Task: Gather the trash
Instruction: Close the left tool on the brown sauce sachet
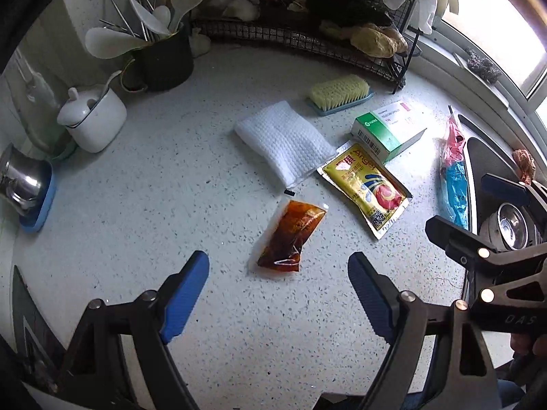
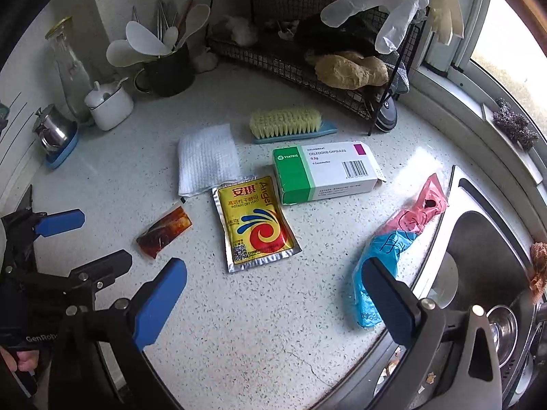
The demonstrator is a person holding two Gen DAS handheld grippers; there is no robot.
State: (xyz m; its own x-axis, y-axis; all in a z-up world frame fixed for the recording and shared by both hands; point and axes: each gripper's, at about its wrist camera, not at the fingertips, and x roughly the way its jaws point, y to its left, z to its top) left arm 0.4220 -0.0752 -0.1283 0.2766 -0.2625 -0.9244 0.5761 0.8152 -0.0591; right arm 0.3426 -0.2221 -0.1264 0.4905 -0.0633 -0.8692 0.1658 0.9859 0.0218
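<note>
On the speckled counter lie a brown sauce packet (image 1: 290,235) (image 2: 164,230), a yellow yeast packet (image 1: 365,188) (image 2: 254,222), a green-and-white medicine box (image 1: 388,130) (image 2: 324,171) and a pink-and-blue plastic wrapper (image 1: 453,174) (image 2: 393,246). My left gripper (image 1: 278,287) is open and empty, just short of the sauce packet. My right gripper (image 2: 273,294) is open and empty, in front of the yeast packet, its right finger beside the wrapper. The right gripper also shows at the right of the left wrist view (image 1: 478,212).
A folded white cloth (image 2: 207,159), a scrub brush (image 2: 289,124), a wire rack (image 2: 307,65), a utensil pot (image 2: 167,68), a white jar (image 2: 111,104) and a steel cup (image 2: 54,133) stand behind. A sink (image 2: 478,273) lies at the right.
</note>
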